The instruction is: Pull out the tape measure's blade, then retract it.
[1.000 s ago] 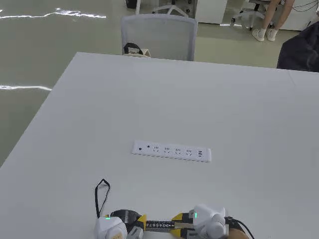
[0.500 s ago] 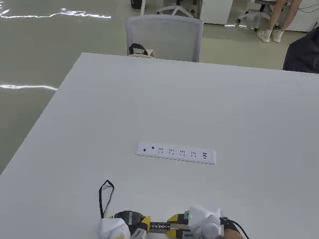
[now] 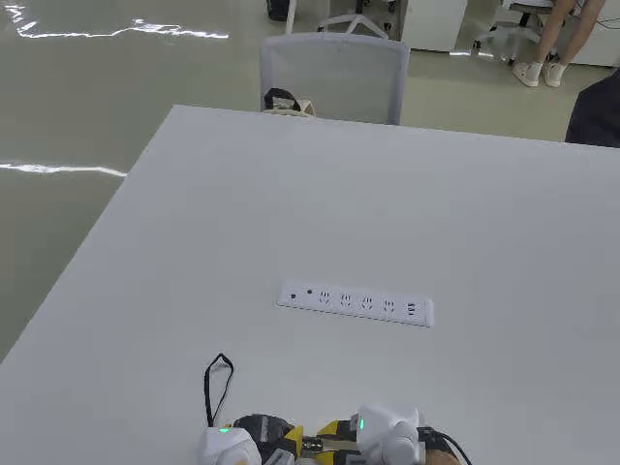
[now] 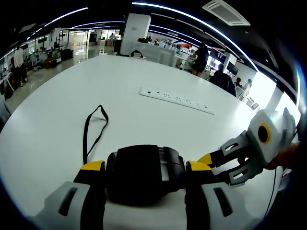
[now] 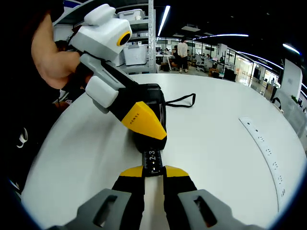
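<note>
Between the left gripper's (image 4: 145, 166) closed-in fingers, the tape measure case (image 4: 144, 181) was clamped, its short blade (image 5: 153, 157) pointed straight across to the right gripper (image 5: 153, 171), its end pinched between those narrowed fingers.

tape measure (image 4: 144, 172) at tabletop (image 3: 291, 194) near edge, between left gripper (image 4: 145, 167) jaws | blade (image 5: 153, 157) out its right side, between right gripper (image 5: 153, 171) jaws | strap (image 3: 217, 383) behind-left of it | power strip (image 3: 356, 302) mid-tabletop, well behind | chair (image 3: 334, 63) beyond far edge

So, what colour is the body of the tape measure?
Black. The tape measure shows best in the left gripper view, held between yellow-tipped jaws.
</note>
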The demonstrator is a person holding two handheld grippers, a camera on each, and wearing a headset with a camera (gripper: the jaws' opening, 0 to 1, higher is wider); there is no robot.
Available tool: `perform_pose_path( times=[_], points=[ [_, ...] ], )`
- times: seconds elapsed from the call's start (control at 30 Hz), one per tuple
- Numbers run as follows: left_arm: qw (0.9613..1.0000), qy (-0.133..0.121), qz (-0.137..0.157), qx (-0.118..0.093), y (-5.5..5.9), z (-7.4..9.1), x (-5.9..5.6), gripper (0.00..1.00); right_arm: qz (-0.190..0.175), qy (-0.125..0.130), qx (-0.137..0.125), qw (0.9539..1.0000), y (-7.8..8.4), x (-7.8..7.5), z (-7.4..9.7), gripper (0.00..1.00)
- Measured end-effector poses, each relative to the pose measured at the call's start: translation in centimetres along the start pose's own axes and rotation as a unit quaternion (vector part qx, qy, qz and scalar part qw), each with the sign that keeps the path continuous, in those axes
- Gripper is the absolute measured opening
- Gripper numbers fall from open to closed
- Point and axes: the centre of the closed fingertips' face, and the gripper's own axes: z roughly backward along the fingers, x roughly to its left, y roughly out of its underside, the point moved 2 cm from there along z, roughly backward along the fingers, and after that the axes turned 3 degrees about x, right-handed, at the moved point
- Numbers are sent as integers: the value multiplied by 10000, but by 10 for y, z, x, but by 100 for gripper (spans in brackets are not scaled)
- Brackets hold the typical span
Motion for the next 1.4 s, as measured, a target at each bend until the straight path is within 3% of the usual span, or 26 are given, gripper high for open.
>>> perform_pose_path(
  times=[0.47,0.5,0.53,1.13,1.4],
  points=[
    [9999,139,43,64,0,0,1,63,157,-135,-43,9998,-16,2,-19,13],
    [9998,158,-77,100,1,1,0,63,289,-178,51,9994,-14,2,-18,13],
    [9998,165,33,70,0,2,1,63,215,-170,3,9996,-14,2,-17,13],
    [9986,429,-201,236,4,0,0,64,392,-444,-21,9982,-14,8,-18,13],
    [9988,386,-220,222,5,-1,2,63,525,-423,62,9977,-13,7,-19,14]
  ],
)
